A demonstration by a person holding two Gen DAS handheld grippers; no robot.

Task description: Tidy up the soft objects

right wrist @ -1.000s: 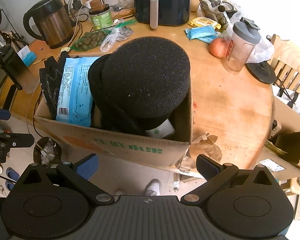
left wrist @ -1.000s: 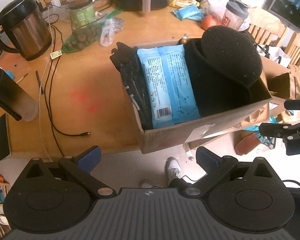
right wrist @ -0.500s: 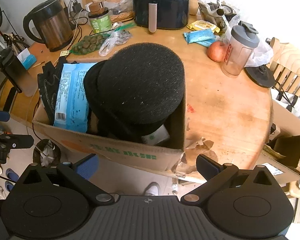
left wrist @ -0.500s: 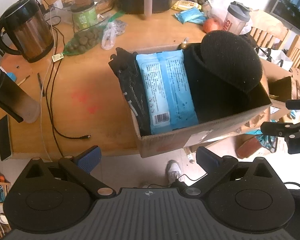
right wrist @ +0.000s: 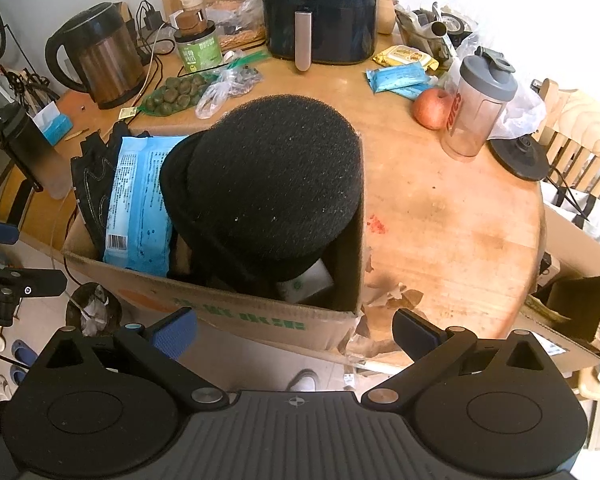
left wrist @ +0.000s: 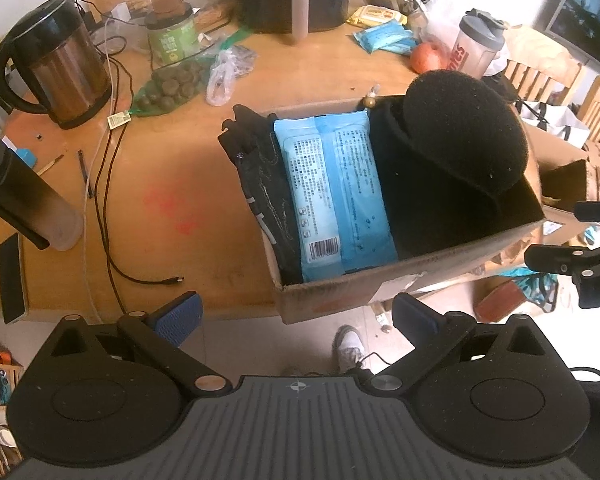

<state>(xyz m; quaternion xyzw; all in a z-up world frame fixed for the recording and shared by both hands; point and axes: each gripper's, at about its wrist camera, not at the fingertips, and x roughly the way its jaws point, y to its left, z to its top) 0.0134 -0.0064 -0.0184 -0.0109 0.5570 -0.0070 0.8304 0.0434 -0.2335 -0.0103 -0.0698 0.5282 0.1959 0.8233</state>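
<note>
Right wrist view: sponge [right wrist: 274,178] sits dead ahead of the right gripper [right wrist: 294,326], nearer than the left gripper [left wrist: 296,312]; both gape empty.

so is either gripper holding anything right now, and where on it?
Nothing held. Left gripper and right gripper are both open, short of the cardboard box.
</note>
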